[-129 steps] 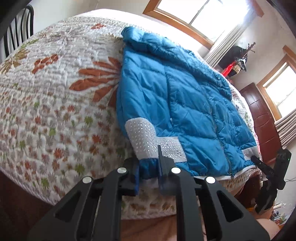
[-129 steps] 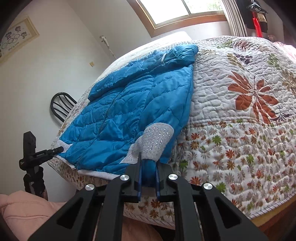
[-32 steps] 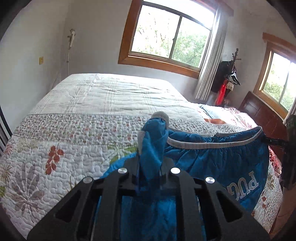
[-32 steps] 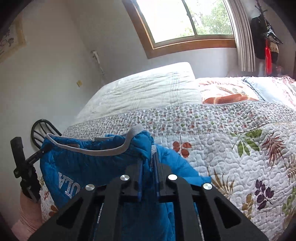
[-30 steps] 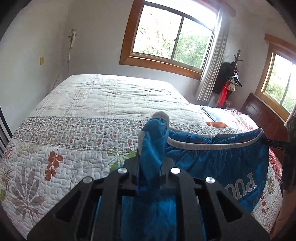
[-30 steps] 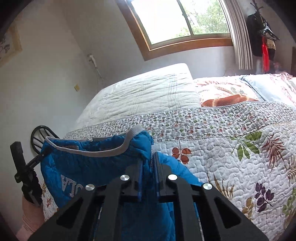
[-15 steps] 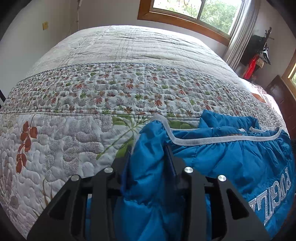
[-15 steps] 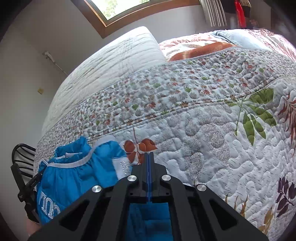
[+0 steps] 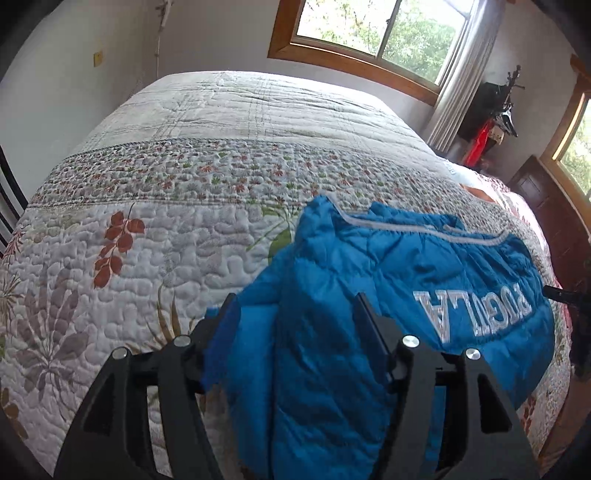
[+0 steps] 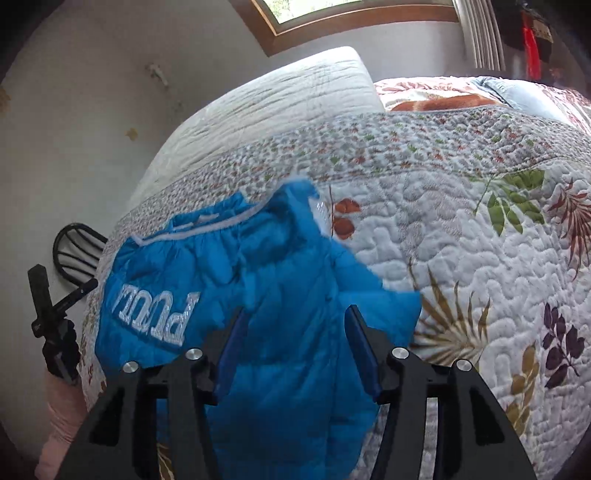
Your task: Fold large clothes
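Observation:
A blue puffer jacket (image 9: 424,280) lies folded over on the floral quilt (image 9: 177,206), back side up with white lettering showing. It also shows in the right wrist view (image 10: 258,280). My left gripper (image 9: 295,306) is open, its fingers standing wide apart over the jacket's left side. My right gripper (image 10: 293,317) is open too, fingers apart over the jacket's right side. Neither holds any fabric. The other gripper shows at the edge of each view.
The quilted bed (image 10: 480,229) stretches far ahead and to the right. A black chair (image 10: 74,247) stands by the bed's left side. Windows (image 9: 369,33) line the far wall. A dark wooden headboard (image 9: 546,206) is at the right.
Both grippers carried the jacket's lower end up and over onto the quilt, then opened and let go. The jacket now lies folded with the lettering up.

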